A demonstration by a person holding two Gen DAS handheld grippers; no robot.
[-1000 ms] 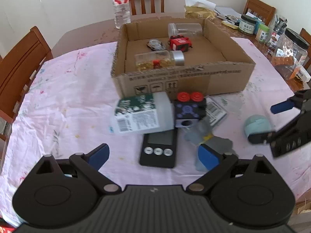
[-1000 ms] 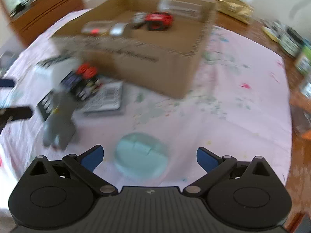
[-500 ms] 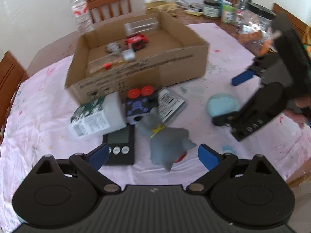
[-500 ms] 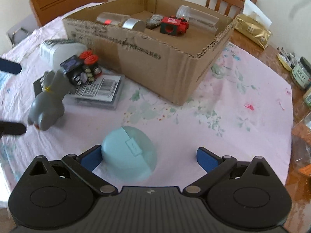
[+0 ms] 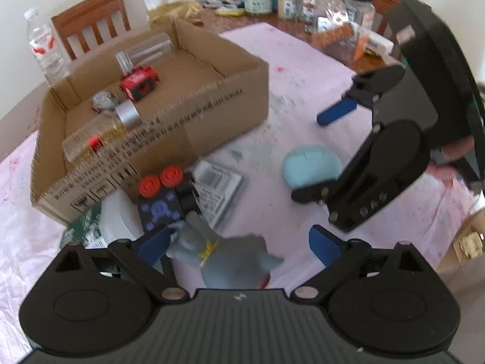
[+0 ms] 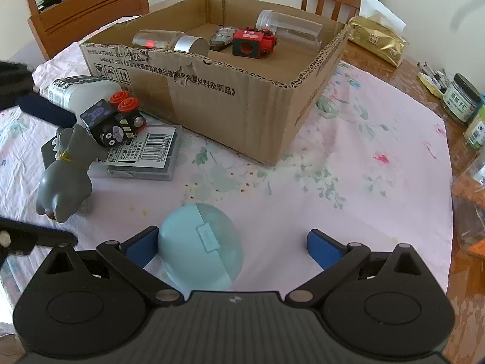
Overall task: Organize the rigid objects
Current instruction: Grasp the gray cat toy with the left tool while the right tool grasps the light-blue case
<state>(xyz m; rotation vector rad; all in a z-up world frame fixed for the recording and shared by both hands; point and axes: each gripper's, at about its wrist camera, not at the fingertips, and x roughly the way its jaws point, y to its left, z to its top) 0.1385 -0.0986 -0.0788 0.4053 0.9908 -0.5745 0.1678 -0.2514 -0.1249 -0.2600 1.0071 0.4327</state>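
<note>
**Two open grippers over two loose toys**

Two grippers hang over the pink floral tablecloth (image 6: 379, 139) in front of the cardboard box (image 6: 230, 97). The left gripper (image 5: 238, 244) stands wide open around the grey animal figurine (image 5: 224, 261); whether its fingers touch the figurine cannot be told, and nothing shows it gripped. The right gripper (image 6: 232, 244) is also spread wide, with the pale blue round case (image 6: 200, 242) lying between its fingers, close against the left-hand one and well apart from the other.

Behind the figurine lie a flat barcoded pack (image 6: 145, 151), a black block with two red knobs (image 6: 113, 118) and a white bottle (image 6: 75, 91) on its side, crowded just before the box's front wall. Inside the box rest a red toy camera (image 6: 253, 42), a silver-capped jar (image 6: 169, 41) lying down, a clear jar (image 6: 288, 28) and a small metal object (image 6: 222, 38). Chairs, a water bottle (image 5: 45, 48) and other jars stand beyond.
</note>
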